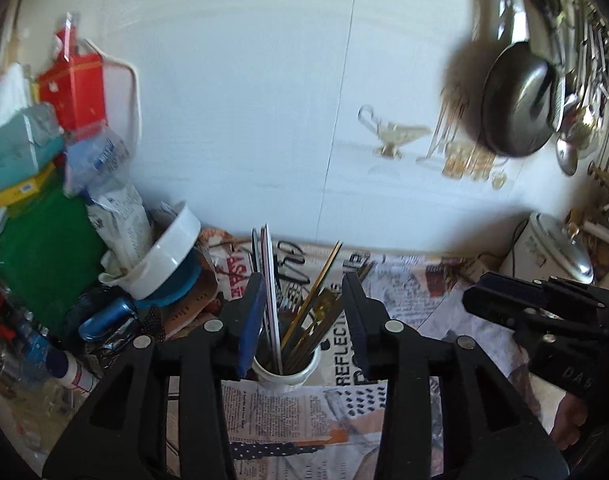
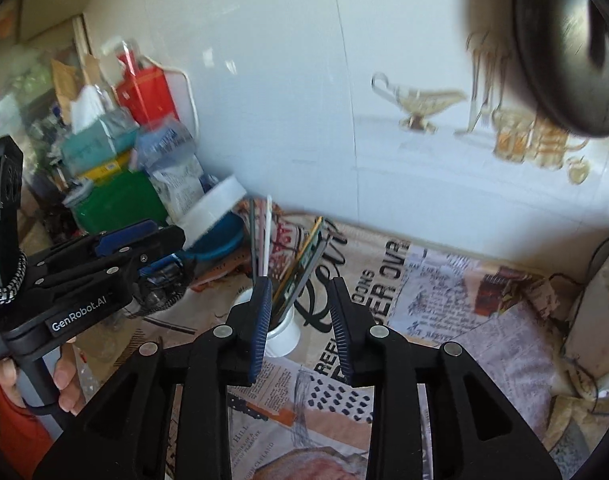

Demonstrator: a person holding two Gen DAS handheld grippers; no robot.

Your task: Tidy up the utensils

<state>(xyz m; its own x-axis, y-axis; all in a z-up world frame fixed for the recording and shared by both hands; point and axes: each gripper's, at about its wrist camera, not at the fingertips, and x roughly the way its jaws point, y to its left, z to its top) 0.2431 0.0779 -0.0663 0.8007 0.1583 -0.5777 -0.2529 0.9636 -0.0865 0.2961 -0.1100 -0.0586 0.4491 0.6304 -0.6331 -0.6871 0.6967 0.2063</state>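
The utensils (image 1: 300,304) stand upright, crowded into the white cup (image 1: 285,372) on the newspaper (image 1: 416,320), so they stay sorted; the left gripper (image 1: 304,320) and right gripper (image 2: 300,320) both hang released, empty, jaws apart above it.

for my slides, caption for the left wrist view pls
Open left gripper frames a white cup of utensils on a newspaper-covered counter.
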